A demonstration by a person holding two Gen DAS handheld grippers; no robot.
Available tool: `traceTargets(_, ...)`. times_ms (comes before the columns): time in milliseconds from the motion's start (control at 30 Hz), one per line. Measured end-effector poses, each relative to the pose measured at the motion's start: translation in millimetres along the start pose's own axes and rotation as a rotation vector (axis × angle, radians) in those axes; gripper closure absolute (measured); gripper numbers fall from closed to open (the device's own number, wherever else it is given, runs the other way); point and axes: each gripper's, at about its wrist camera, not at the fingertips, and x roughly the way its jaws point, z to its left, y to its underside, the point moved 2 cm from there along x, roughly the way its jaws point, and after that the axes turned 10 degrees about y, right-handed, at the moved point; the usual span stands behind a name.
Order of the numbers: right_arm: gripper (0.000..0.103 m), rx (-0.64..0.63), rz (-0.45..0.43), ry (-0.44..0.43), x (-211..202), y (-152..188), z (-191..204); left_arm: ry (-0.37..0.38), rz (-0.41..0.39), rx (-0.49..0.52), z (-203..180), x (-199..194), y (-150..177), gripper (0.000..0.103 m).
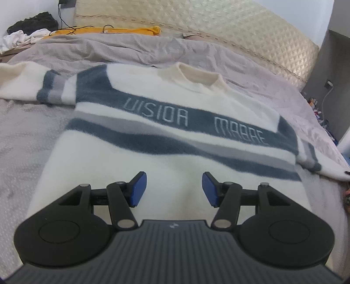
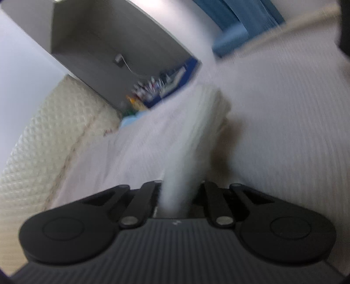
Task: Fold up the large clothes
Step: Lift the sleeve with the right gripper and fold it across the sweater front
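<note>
A white sweater (image 1: pixel 166 96) with blue and grey stripes and pale lettering lies flat on the bed, front up, collar (image 1: pixel 196 74) at the far side. One sleeve (image 1: pixel 24 80) stretches out to the left. The other sleeve (image 1: pixel 315 161) runs off to the right. My left gripper (image 1: pixel 174 185) hangs open over the sweater's plain white lower part, with nothing between its blue pads (image 1: pixel 139 187). In the blurred right wrist view, my right gripper (image 2: pixel 179 192) is shut on a strip of white ribbed sweater fabric (image 2: pixel 205 126) that runs up from between the fingers.
The bed carries a grey cover (image 1: pixel 26 139) and a cream quilted headboard (image 1: pixel 229 28). A yellow cloth (image 1: pixel 122 30), cables and a pile of black and white clothes (image 1: pixel 28 28) lie at the far left. A cluttered bedside shelf (image 2: pixel 157 87) and blue curtain (image 2: pixel 240 19) stand at the right.
</note>
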Motion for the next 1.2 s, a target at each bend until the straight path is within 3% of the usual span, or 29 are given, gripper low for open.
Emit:
traceTargets(267, 0.094, -0.122, -0.053, -0.115, -19, -25, 63, 0.009, -0.002, -0.053, 17, 4, -14, 0.041)
traceTargets(400, 0.094, -0.24, -0.093, -0.238, -74, -23, 125, -0.009, -0.027, -0.06, 27, -4, -19, 0.041)
traceTargets(633, 0.093, -0.505, -0.173, -0.558, -206, 7, 245, -0.002, -0.115, -0.094, 45, -43, -25, 0.041)
traceTargets(800, 0.093, -0.739, -0.198, -0.768, -306, 76, 298, -0.013, -0.198, -0.131, 63, -76, -31, 0.041)
traceTargets(967, 0.093, -0.937, -0.188, -0.946, -383, 177, 305, 0.005, -0.26, -0.166, 82, -103, -36, 0.041)
traceTargets(1100, 0.093, -1.062, -0.117, -1.005, -408, 261, 293, 0.025, -0.283, -0.2, 95, -114, -37, 0.041)
traceTargets(1200, 0.093, -1.132, -0.004, -0.998, -405, 318, 274, 0.041, -0.3, -0.219, 101, -116, -38, 0.041)
